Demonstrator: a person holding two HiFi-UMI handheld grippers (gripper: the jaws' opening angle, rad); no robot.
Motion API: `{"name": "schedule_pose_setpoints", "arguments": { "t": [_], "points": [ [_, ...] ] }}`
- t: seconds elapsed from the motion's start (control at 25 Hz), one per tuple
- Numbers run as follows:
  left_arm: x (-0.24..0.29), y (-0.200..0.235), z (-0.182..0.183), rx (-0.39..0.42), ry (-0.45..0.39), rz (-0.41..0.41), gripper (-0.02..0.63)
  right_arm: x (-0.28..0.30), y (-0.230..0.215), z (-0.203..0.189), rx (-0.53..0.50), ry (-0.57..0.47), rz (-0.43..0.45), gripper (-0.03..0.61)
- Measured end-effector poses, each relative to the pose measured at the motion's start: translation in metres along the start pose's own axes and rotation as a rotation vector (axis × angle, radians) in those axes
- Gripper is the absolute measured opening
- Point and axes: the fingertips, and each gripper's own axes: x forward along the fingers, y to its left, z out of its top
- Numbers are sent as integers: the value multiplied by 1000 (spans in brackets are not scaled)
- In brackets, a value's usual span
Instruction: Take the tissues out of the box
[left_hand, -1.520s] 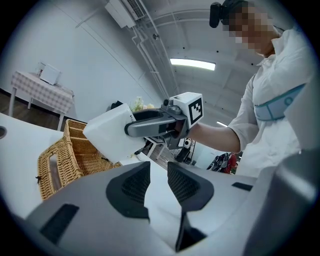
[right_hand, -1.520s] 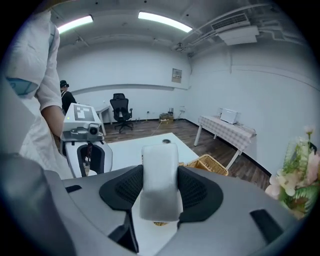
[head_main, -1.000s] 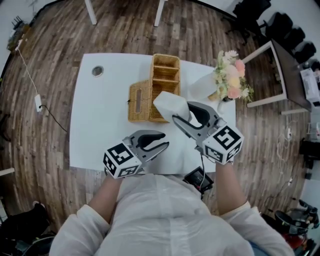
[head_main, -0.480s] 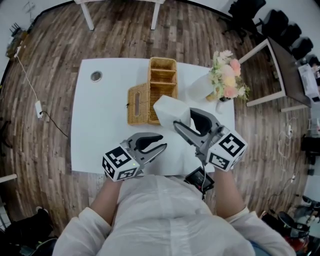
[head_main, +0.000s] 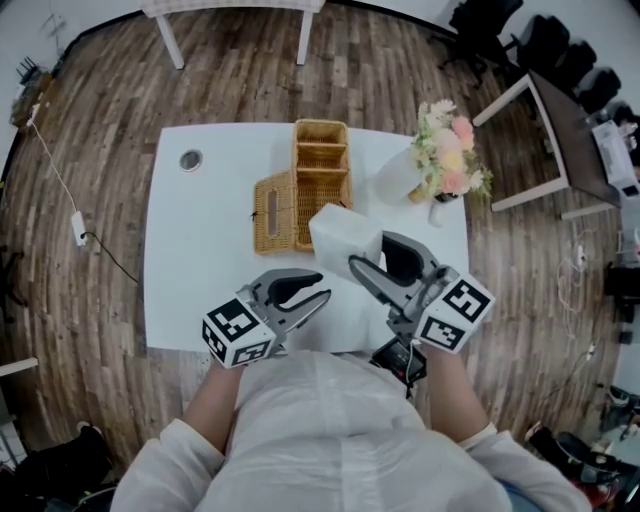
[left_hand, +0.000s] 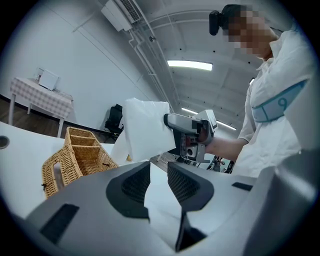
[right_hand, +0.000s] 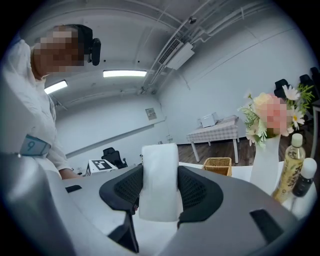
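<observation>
Gripping a white tissue pack (head_main: 343, 232) by its sides, my right claw (head_main: 367, 250) is clamped on it and holds it in the air just in front of the wicker box (head_main: 322, 175), clear of the box's compartments. My left claw (head_main: 322, 284) hovers nearer to me than the box and to its front left, over the white desk (head_main: 200, 260). Its jaws stand apart, with only bare desk showing between them. A slotted wicker lid (head_main: 275, 208) lies flat just beside the box's left side. Pink and white flowers (head_main: 445, 160) stand to the box's right.
</observation>
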Motion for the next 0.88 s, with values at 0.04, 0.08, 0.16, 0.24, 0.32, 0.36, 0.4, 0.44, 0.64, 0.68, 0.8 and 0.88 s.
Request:
{"name": "schedule_pose_setpoints", "arguments": {
  "t": [0.04, 0.08, 0.16, 0.24, 0.32, 0.36, 0.4, 0.44, 0.64, 0.68, 0.8, 0.88],
  "points": [
    [0, -1, 0, 2, 0, -1, 97, -1, 1, -1, 7, -3, 2, 232],
    [0, -2, 1, 3, -1, -2, 97, -2, 2, -2, 14, -5, 3, 232],
    [0, -3, 2, 6, -3, -5, 97, -3, 4, -3, 27, -12, 7, 232],
    [1, -4, 3, 10, -5, -7, 97, -4, 5, -4, 38, -19, 9, 232],
    [0, -5, 4, 12, -8, -9, 97, -5, 6, -3, 49, -29, 10, 232],
    [0, -6, 5, 13, -10, -11, 97, -6, 6, -3, 57, -34, 10, 232],
    [-1, -6, 6, 13, -12, -12, 97, -6, 6, -2, 66, -41, 10, 232],
    [-1, -7, 7, 14, -13, -13, 97, -7, 6, -1, 77, -48, 10, 232],
    [-4, -8, 8, 14, -13, -14, 97, -10, 4, 2, 143, -95, 14, 232],
    [-4, -8, 7, 13, -13, -13, 97, -10, 3, 2, 157, -102, 16, 232],
    [-5, -7, 6, 10, -13, -10, 97, -11, 2, 1, 201, -124, 24, 232],
    [-6, -7, 6, 10, -15, -7, 97, -11, 2, -1, 228, -137, 30, 233]
  ]
}}
